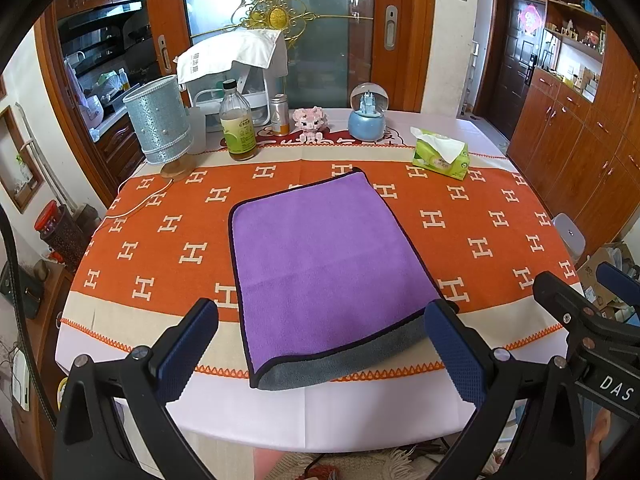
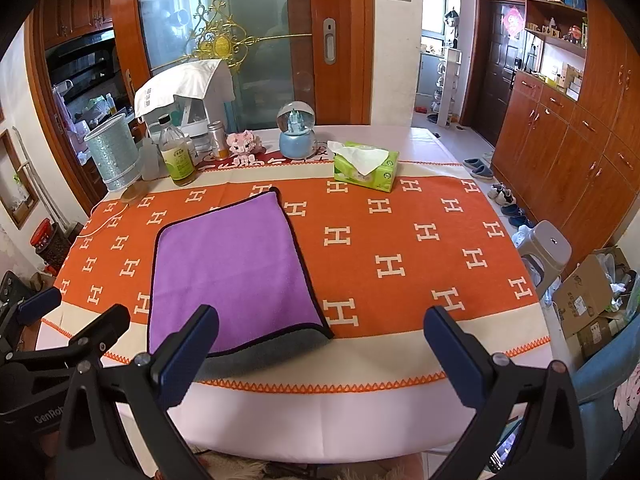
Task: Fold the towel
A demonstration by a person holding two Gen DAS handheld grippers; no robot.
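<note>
A: Purple microfibre towel (image 1: pixel 320 256) with black trim and grey underside lies flat, already doubled, on the orange H-print table (image 1: pixel 500 240), near edge offset so grey shows.
B: Fingers?
A: Left gripper (image 1: pixel 320 344) and right gripper (image 2: pixel 320 350) both wide open, empty, hovering at the near edge, probably to regrasp. "DAS", "GenRob" readable on the housings.

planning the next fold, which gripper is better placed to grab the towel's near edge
Left. The left gripper is open and straddles the towel near edge; the right gripper points mostly past its right corner.
</note>
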